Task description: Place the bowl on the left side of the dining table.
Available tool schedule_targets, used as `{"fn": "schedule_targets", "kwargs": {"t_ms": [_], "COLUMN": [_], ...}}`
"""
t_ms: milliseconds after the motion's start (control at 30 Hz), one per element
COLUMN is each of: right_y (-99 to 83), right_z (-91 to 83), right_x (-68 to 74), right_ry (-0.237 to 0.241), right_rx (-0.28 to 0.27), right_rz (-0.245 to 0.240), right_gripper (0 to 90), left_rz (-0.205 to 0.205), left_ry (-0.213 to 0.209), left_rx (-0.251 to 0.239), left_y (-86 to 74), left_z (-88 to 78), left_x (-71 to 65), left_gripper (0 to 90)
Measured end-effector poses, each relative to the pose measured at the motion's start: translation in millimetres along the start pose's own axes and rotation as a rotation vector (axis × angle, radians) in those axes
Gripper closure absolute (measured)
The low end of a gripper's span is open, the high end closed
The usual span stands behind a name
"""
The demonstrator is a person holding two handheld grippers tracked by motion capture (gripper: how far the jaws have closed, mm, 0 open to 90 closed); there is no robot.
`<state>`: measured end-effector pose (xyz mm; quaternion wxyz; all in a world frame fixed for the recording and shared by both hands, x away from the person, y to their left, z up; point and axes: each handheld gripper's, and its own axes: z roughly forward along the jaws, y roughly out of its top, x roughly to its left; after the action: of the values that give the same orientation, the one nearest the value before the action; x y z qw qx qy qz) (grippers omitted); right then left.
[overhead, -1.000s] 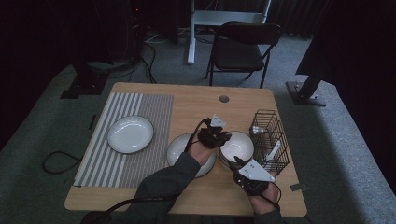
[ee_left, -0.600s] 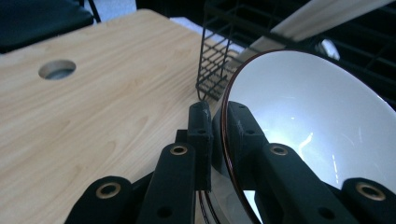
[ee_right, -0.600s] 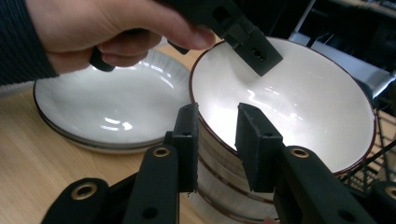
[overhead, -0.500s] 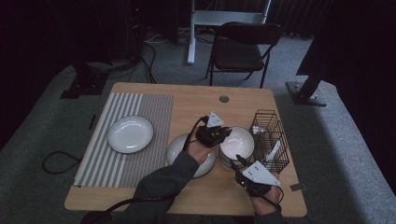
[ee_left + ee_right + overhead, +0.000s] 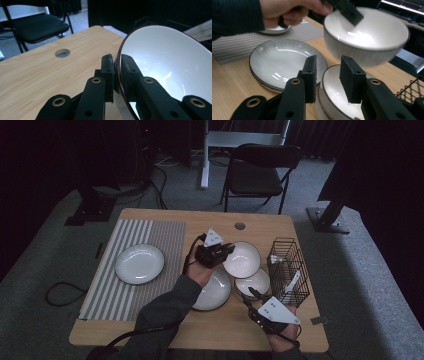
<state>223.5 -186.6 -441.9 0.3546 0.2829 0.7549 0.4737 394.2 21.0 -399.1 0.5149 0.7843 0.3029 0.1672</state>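
Apparently bowl (image 5: 172, 65) rim between left tongs (image 5: 117, 67).

On the bench (image 5: 150, 330), a mat (image 5: 125, 285) lies at nine o'clock with a plate (image 5: 139, 264) on it. At centre sits a second plate (image 5: 215, 292); a bowl (image 5: 254, 282) rests just at its three o'clock, another bowl (image 5: 243, 259) hangs lifted at one o'clock, and a wire basket (image 5: 288, 270) stands farther toward three.
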Motion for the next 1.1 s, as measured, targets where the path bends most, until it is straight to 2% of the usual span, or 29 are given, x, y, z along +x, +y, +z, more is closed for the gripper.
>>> {"fn": "schedule_targets", "kwargs": {"t_ms": [100,167,200,300,333,400,467,500,567,733,867,900,933,1067,1100], "right_y": [-1.6,-2.0,-2.9,-4.3,-6.2,-7.2,-10.4,-11.3,-13.0,-16.5,-20.5,-21.9,-23.2,-25.7,-28.7], "right_z": [2.9,3.8,5.8,8.0,10.4,11.6,15.0,16.0,17.8,21.4,25.7,27.1,28.2,30.1,32.9], "right_x": [1.7,2.4,3.9,5.3,6.2,6.8,8.6,9.1,10.1,12.6,14.3,14.7,15.8,17.3,19.3], "right_ry": [0.015,0.019,0.029,0.039,0.047,0.052,0.066,0.07,0.076,0.09,0.104,0.108,0.111,0.116,0.125], "right_rx": [0.01,0.012,0.017,0.025,0.033,0.037,0.053,0.057,0.065,0.076,0.093,0.098,0.104,0.109,0.116], "right_rz": [0.002,0.001,-0.002,-0.003,-0.006,-0.005,-0.008,-0.011,-0.012,-0.021,-0.039,-0.042,-0.037,-0.04,-0.036], "right_gripper": [65.7,65.6,65.2,65.0,64.6,64.6,64.5,64.4,64.4,64.3,64.3,64.3,64.3,64.3,64.2], "left_rz": [-0.018,-0.026,-0.035,-0.048,-0.058,-0.064,-0.078,-0.078,-0.09,-0.11,-0.136,-0.136,-0.151,-0.169,-0.187], "left_ry": [0.02,0.026,0.039,0.05,0.06,0.065,0.086,0.086,0.103,0.132,0.177,0.177,0.192,0.205,0.217], "left_rx": [-0.01,-0.012,-0.016,-0.019,-0.021,-0.025,-0.029,-0.029,-0.035,-0.049,-0.064,-0.064,-0.069,-0.072,-0.074], "left_y": [-1.2,-2.0,-3.8,-5.7,-7.9,-9.0,-12.5,-12.5,-16.1,-21.7,-30.2,-30.2,-34.3,-38.6,-42.6], "left_z": [-9.5,-11.7,-16.4,-22.0,-27.8,-30.8,-39.8,-39.8,-49.0,-62.1,-78.8,-78.8,-85.7,-92.7,-98.7], "left_x": [13.2,16.4,23.3,29.9,37.0,40.2,50.6,50.6,60.2,72.4,88.4,88.4,95.3,102.2,108.4], "left_gripper": [82.6,82.6,82.6,82.6,82.6,82.6,82.6,82.5,82.5,82.5,82.5,82.5,82.5,82.5,82.5]}}
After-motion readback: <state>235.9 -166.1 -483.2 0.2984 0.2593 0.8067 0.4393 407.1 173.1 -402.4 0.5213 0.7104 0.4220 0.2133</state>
